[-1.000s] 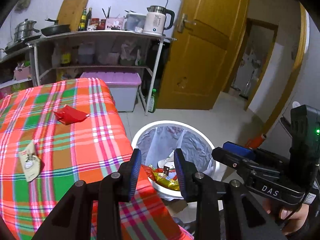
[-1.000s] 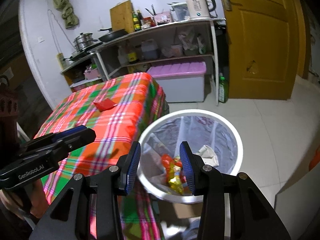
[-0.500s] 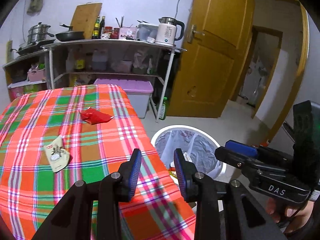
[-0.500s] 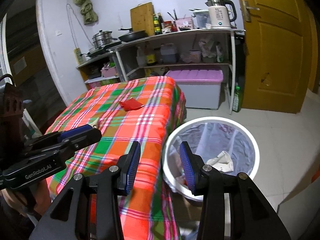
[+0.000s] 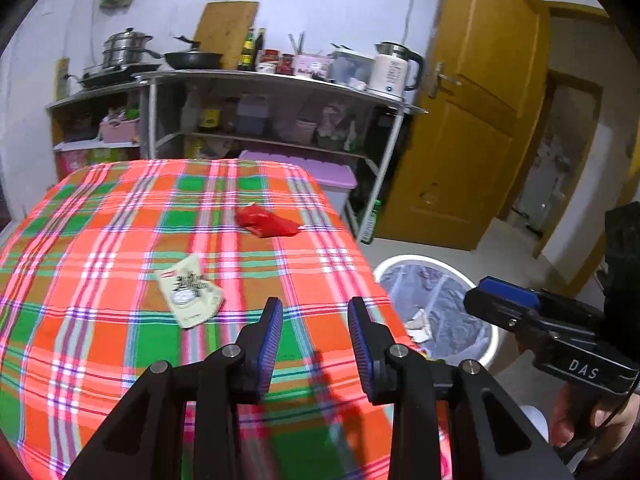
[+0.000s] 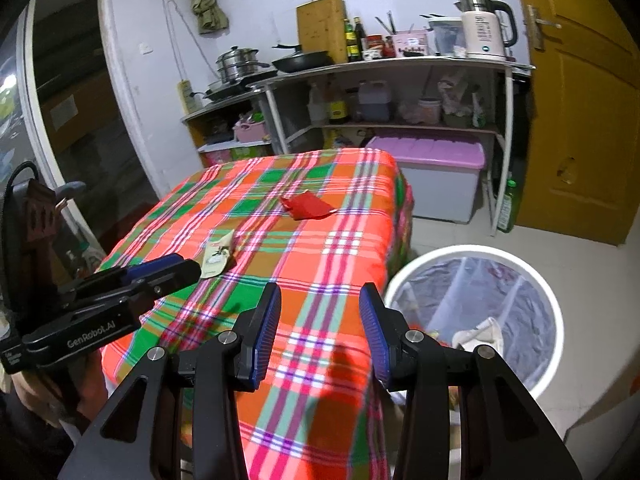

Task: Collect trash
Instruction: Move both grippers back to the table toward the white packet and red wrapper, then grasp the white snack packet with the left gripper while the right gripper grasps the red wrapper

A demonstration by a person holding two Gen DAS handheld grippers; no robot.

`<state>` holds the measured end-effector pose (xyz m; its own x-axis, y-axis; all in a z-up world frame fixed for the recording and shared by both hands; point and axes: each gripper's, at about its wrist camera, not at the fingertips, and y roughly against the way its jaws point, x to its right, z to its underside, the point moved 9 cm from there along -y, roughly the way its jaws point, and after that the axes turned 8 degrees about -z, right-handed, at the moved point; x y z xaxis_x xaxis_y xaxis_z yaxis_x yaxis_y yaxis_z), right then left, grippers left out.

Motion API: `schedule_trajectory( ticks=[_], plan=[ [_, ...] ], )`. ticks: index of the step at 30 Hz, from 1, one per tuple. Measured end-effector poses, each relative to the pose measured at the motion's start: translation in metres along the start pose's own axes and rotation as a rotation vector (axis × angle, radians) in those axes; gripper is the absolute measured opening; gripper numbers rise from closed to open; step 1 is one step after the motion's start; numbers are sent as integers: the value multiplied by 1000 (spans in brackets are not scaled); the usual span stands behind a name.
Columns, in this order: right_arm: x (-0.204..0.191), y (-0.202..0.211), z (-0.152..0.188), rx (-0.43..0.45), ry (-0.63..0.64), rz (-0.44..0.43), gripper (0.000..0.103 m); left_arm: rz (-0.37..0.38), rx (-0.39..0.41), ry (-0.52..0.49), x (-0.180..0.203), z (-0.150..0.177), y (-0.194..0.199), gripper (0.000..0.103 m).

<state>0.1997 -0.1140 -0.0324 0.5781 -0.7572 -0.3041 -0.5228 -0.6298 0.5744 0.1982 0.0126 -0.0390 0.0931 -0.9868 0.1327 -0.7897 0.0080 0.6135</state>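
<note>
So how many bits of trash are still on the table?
2: a red wrapper near the far edge, and a pale packet nearer the middle. None seems hidden.

Checked woven tablecloth [image 5: 120, 216], glossy red wrapper [image 5: 266, 222], crinkled plastic bin liner [image 6: 500, 280]

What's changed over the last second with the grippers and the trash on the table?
Both the left gripper and right gripper swung from over the bin to above the tablecloth, empty and open. The red wrapper and pale packet haven't moved.
</note>
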Motion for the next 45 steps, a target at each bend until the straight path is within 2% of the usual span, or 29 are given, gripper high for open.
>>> schedule_trajectory(
  ticks=[2, 6, 13, 22, 33, 41, 44, 45],
  plan=[
    [-3, -7, -2, -7, 8, -9, 42, -17, -5, 18, -12, 0, -3, 34],
    [-6, -17, -6, -19, 13, -22, 44, -53, -8, 58, -36, -2, -10, 44],
    [-7, -32, -10, -34, 13, -37, 47, -117, -36, 126, -70, -2, -31, 50],
    [-1, -51, -17, -50, 8, -42, 47, -148, -103, 182, -88, 1, -72, 57],
    [0, -77, -35, -58, 38, -52, 47, -188, -169, 217, -99, 2, -113, 57],
    [-1, -105, -49, -81, 93, -59, 47, -231, -179, 185, -101, 1, -124, 57],
    [0, -123, -56, -100, 126, -58, 48, -222, -176, 181, -100, 0, -124, 47],
    [0, -128, -58, -105, 135, -57, 48, -214, -176, 177, -99, 0, -124, 40]
  ],
)
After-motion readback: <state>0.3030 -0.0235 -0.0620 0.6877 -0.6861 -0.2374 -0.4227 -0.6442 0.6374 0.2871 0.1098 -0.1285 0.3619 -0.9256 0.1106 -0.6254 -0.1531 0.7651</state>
